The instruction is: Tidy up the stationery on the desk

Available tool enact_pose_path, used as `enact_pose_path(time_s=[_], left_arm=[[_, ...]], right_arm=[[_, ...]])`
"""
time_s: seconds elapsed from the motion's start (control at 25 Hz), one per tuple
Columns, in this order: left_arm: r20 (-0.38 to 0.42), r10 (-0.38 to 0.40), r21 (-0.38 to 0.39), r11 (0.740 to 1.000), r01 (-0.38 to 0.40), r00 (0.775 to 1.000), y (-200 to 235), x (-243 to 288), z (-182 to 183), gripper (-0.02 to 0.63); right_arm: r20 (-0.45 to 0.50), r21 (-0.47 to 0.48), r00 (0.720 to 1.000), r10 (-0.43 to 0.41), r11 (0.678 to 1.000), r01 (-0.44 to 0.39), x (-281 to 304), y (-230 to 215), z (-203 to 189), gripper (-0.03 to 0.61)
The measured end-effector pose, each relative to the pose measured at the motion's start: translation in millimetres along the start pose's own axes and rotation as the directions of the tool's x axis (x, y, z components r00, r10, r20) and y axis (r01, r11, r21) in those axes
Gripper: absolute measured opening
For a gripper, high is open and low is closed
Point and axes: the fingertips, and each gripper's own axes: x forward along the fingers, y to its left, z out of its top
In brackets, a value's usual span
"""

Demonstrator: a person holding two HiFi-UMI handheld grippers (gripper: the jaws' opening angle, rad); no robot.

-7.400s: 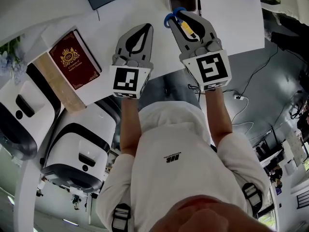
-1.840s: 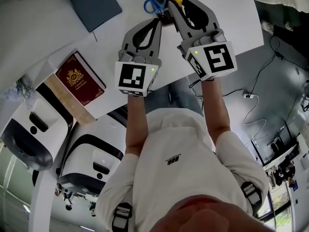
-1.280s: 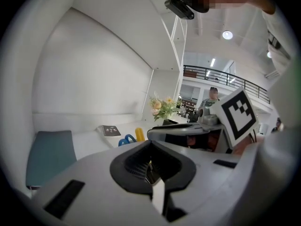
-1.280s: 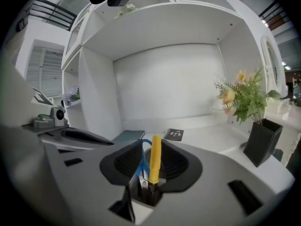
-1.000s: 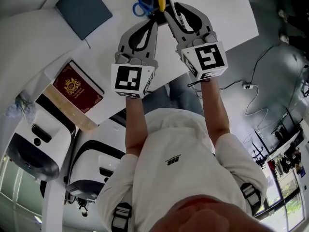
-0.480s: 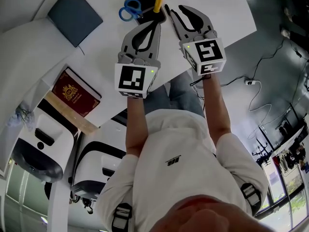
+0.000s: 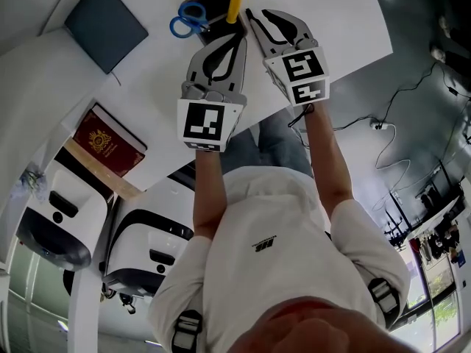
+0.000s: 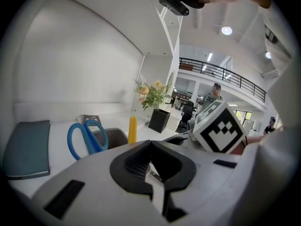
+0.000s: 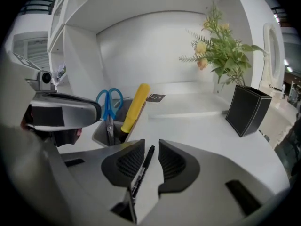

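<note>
Far L, head view: dark blue notebook (image 7: 103, 24) lying flat on the white desk (image 7: 331, 13). A red book (image 7: 107, 140) w/ gold crest is seen nearer the desk's front edge, well apart from the notebook.

Centre-L: grey pen holder (image 7: 213, 6) on the desk. Blue-handled scissors (image 7: 184, 20) are stood in it, handles up. A yellow marker (image 7: 234, 3) is leaned in the same holder, just beside the scissors.

L gripper (image 8: 150, 144): jaws are pressed together, nothing between them. It is held near the holder on the person's side, not touching it.

R gripper (image 9: 151, 146): jaws are parted. A black pen (image 9: 141, 171) is seen in the gap, running lengthwise along the jaws, close to the L-hand pad w/ a clear gap to the other. It is not squeezed. Whether it lies on the desk can't be told. In head view the pen (image 7: 252, 19) shows at the gripper's tip, just R of the holder.

Far R, R gripper view: a plant (image 9: 221, 51) in a black pot (image 9: 247, 109), well apart from the holder.
</note>
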Motion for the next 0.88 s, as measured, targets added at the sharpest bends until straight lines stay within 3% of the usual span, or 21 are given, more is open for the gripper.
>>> enact_pose_path(time_s=[0.4,0.88], left_arm=[[-0.004,0.033,-0.02,0.999,-0.033,0.999,6.5,-0.2,-5.7,0.0],[-0.005,0.038,-0.022,0.999,-0.038,0.999,9.9,-2.5,-6.4,0.0]], right_arm=[[-0.104,-0.03,0.993,0.049,0.998,-0.052,25.4,2.9,-19.9,0.078],[-0.164,-0.028,0.986,0.026,0.999,-0.031,37.3,0.2,-31.1,0.054]])
